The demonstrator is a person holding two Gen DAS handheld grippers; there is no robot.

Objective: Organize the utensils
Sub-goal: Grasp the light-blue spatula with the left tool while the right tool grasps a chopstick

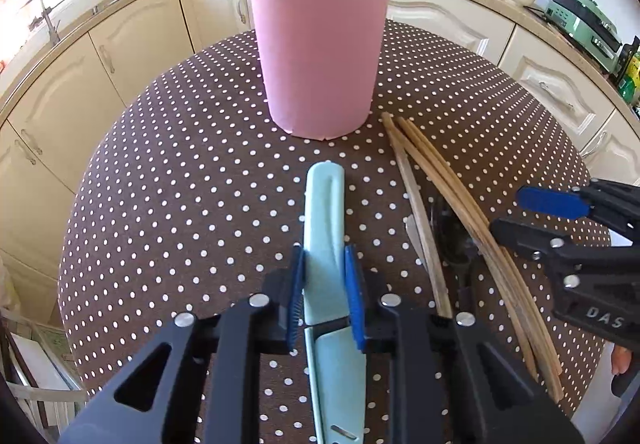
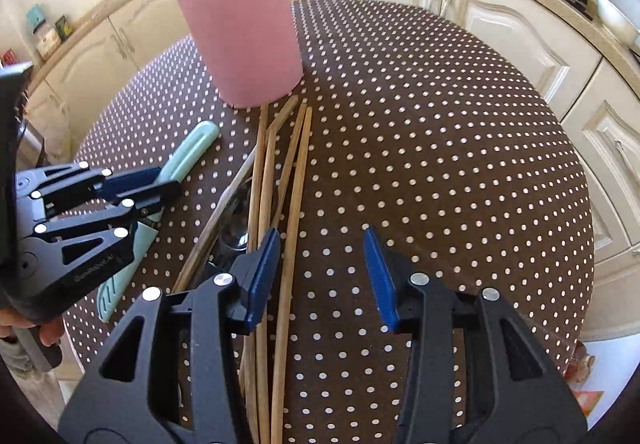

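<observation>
Lying flat, pale-green knife, sheathed

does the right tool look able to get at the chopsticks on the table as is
Probably yes: the right tool hangs open just above the chopsticks, one already between its pads, nothing covering them.

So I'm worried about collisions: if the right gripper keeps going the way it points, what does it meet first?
Probably the bare polka-dot tablecloth; its open jaws straddle it just right of the wooden sticks, though depth is unclear.
</observation>
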